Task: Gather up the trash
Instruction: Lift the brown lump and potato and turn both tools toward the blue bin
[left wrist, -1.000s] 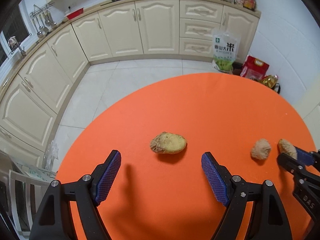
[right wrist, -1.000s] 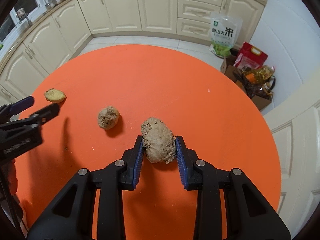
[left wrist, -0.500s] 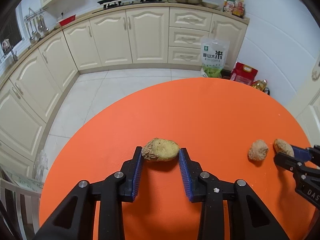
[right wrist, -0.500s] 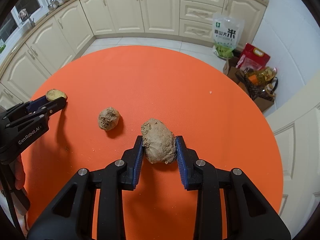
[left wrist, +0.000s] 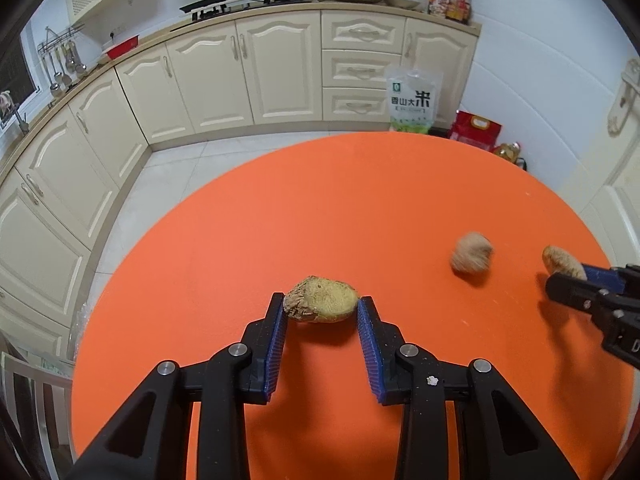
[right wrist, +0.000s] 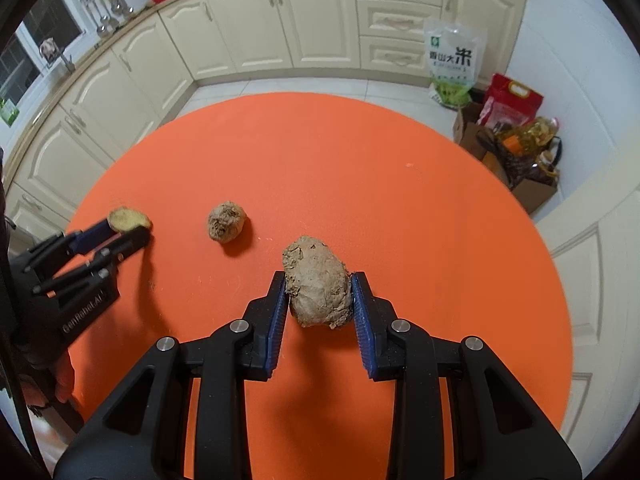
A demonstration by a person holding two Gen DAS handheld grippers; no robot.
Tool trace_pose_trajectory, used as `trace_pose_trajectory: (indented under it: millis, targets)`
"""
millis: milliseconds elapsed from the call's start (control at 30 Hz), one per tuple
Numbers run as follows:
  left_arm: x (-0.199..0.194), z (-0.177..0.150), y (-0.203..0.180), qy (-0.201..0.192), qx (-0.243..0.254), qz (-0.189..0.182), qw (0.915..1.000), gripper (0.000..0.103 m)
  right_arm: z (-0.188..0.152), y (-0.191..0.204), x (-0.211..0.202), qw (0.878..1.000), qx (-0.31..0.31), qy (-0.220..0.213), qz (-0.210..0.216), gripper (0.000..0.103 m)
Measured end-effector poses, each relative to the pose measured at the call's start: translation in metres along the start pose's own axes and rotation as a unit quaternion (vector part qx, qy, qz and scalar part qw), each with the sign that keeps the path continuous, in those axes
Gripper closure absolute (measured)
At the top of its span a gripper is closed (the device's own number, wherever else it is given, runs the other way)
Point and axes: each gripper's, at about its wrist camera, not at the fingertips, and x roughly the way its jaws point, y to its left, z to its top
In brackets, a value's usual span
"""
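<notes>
Two grips on: left hand-held gripper [left wrist: 320, 312] clamped on yellowish lump [left wrist: 320, 299], right hand-held gripper [right wrist: 319, 300] on brown lump [right wrist: 317, 286]. Both just above orange counter [left wrist: 360, 200], round lump [left wrist: 471, 257] loose between. Risk: crumbly, uneven skin, pinch near fingertips, could slip during lift.

Three brown lumps [right wrist: 226, 222] on one orange table [right wrist: 360, 168] — two tools [right wrist: 320, 288]
</notes>
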Motion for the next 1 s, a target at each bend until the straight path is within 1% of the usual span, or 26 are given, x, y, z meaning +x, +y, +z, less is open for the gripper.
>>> trace_pose_trajectory:
  millis: [67,167,267,433,567,767,967,1000]
  targets:
    - [-0.014,-0.006,-0.003,-0.005,0.002,0.0,1.0,0.072,-0.006,-0.003,-0.011,1.0,0.002,-0.005,0.004,0.073]
    - [-0.033,-0.023,-0.015,-0.02,0.001,0.01,0.9998,0.072,-0.019,-0.008,-0.03,1.0,0.005,-0.017,-0.001,0.073]
    - [-0.051,-0.044,-0.03,-0.022,0.001,-0.002,0.9997,0.072,-0.031,-0.014,-0.05,0.999,0.012,-0.029,0.0,0.073]
    - [-0.087,-0.076,-0.058,-0.048,0.003,0.004,0.9988,0.072,-0.06,-0.022,-0.084,0.998,0.019,-0.055,-0.01,0.073]
    - [-0.12,-0.107,-0.084,-0.067,0.011,-0.012,0.9976,0.077,-0.09,-0.026,-0.105,0.998,0.026,-0.065,-0.01,0.073]
    - [-0.167,-0.156,-0.117,-0.099,0.023,-0.035,0.9942,0.077,-0.132,-0.035,-0.136,0.996,0.035,-0.083,-0.014,0.073]
    - [-0.207,-0.204,-0.128,-0.114,0.028,-0.055,0.9916,0.078,-0.17,-0.043,-0.162,0.995,0.043,-0.092,-0.017,0.073]
    - [-0.219,-0.212,-0.127,-0.117,0.03,-0.057,0.9911,0.078,-0.174,-0.044,-0.166,0.994,0.046,-0.094,-0.018,0.073]
